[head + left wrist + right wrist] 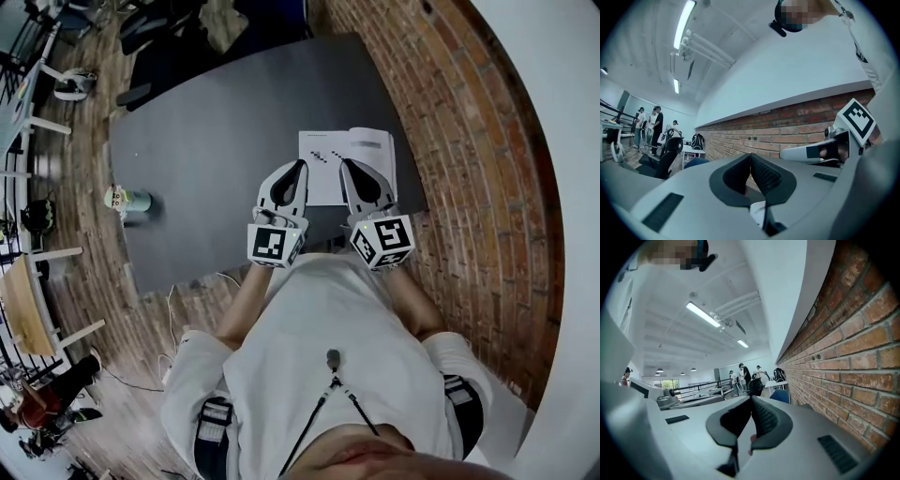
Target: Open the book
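Both claws are pressed together w/ nothing between them (each claw's own view shows the pads meeting). In the head view the left claw (300,169) and right claw (345,169) sit side by side at centre frame, pointing out level. The book (352,150) lies flat on the dark worktop (206,141), upper centre-right, white printed pages up, so it looks open already. I judge it thin, light and floppy, prob. slippery on that top. I'd pinch a free outer page edge gently, w/ the other claw pinning the spine side.
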Demonstrator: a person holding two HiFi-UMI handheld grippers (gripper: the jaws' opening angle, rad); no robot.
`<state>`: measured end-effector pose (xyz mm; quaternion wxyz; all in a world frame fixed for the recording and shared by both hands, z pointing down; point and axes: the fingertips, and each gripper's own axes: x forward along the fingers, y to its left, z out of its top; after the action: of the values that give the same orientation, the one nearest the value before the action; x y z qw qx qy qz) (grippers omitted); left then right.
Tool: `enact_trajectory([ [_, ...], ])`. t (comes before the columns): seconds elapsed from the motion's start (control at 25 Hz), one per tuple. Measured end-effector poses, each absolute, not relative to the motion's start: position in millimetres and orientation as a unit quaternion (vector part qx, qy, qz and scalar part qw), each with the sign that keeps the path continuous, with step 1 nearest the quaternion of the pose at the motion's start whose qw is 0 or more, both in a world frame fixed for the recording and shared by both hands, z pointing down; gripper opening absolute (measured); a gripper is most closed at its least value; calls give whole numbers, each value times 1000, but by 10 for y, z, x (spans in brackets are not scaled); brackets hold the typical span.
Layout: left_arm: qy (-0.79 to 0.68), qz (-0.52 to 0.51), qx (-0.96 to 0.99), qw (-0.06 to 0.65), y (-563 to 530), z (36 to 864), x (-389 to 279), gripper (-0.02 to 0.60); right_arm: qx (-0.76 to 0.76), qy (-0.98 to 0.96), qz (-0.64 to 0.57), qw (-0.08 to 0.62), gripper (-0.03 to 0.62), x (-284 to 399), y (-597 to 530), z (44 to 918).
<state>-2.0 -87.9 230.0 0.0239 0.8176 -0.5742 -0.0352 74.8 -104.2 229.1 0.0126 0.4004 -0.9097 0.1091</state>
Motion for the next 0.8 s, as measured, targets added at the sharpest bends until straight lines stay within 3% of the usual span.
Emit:
enact_trajectory([
  [0.8, -574, -42, 817, 12, -881, 1987, -154, 23, 373, -924, 87, -15, 35, 513, -1023, 1832],
])
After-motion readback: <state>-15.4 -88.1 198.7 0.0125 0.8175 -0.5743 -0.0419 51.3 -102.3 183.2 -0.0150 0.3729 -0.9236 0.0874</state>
